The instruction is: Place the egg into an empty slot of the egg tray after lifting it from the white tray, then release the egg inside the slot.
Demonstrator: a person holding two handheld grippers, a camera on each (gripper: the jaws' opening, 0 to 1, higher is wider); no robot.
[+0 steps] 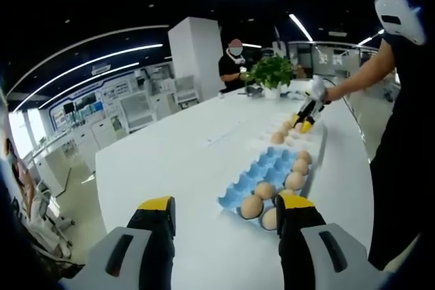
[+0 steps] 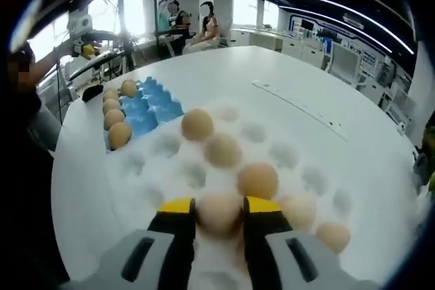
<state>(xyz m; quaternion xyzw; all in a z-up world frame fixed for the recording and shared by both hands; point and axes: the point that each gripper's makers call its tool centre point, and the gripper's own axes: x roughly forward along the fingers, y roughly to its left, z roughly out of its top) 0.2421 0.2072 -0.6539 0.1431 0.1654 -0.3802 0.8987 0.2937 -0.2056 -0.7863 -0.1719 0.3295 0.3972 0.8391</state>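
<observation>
The egg (image 2: 219,212) sits between the jaws of the right gripper (image 2: 219,210), low in the right gripper view, in the white tray (image 2: 285,154). Whether it has left its cup cannot be told.

Layout, largest first:
- The white table (image 1: 177,161) carries both trays.
- The white tray holds several more eggs, one just beyond the gripped egg.
- The blue egg tray (image 1: 268,168) lies beside it, with eggs along one edge and several bare slots (image 2: 153,103).
- The left gripper (image 1: 224,225) hangs over the table just short of the blue tray, jaws wide apart and holding nothing.

The right gripper's jaws are closed to the egg's width, with their yellow tips against its sides (contact appears firm, though grip force cannot be judged).

Recommended procedure: lift straight up until the egg clears the neighbouring eggs, then carry it level to a bare blue slot. Lower it until the slot bears its weight, and only then part the jaws. Avoid squeezing harder, since the shell is likely brittle.
</observation>
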